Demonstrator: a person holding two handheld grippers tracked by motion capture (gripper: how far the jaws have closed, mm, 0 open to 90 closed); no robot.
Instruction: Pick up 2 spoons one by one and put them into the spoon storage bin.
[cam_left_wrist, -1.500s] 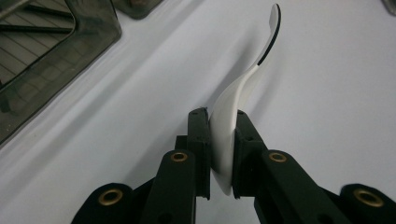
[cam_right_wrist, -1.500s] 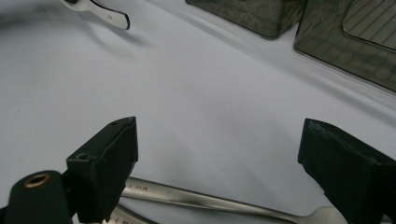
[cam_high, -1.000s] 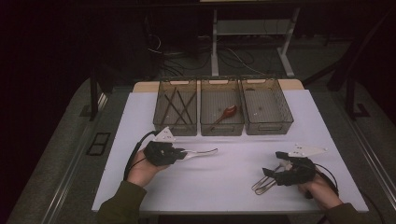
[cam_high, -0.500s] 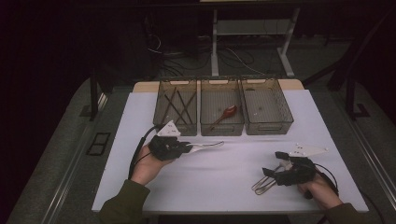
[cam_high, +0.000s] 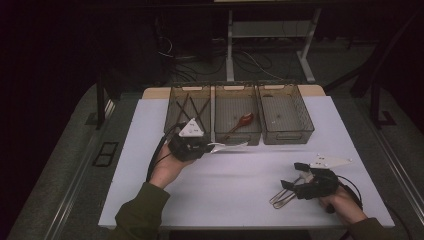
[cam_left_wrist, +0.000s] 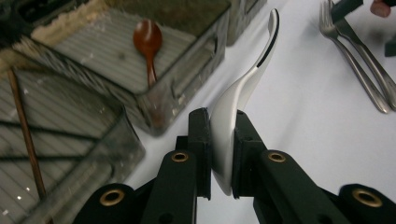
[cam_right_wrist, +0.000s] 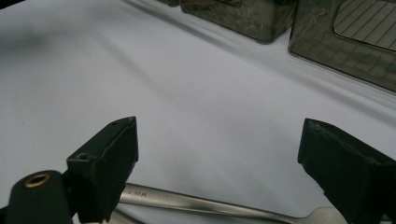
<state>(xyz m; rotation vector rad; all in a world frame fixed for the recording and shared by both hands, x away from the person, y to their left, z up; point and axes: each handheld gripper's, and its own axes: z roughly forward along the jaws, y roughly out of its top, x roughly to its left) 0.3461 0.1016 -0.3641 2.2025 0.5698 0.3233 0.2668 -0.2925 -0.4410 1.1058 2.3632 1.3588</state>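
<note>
Clamped edgewise in the left gripper (cam_left_wrist: 219, 154) just before the middle bin (cam_high: 238, 118) holding a wooden spoon (cam_left_wrist: 148, 44), white spoon (cam_left_wrist: 243, 88) best carried level over the rim; right gripper (cam_right_wrist: 219, 172) wide open above forks (cam_high: 285, 192).

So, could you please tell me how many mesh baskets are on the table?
3, in a row at the table's far edge: the left basket holds chopsticks, the middle basket holds a wooden spoon, and the right basket looks empty.
</note>
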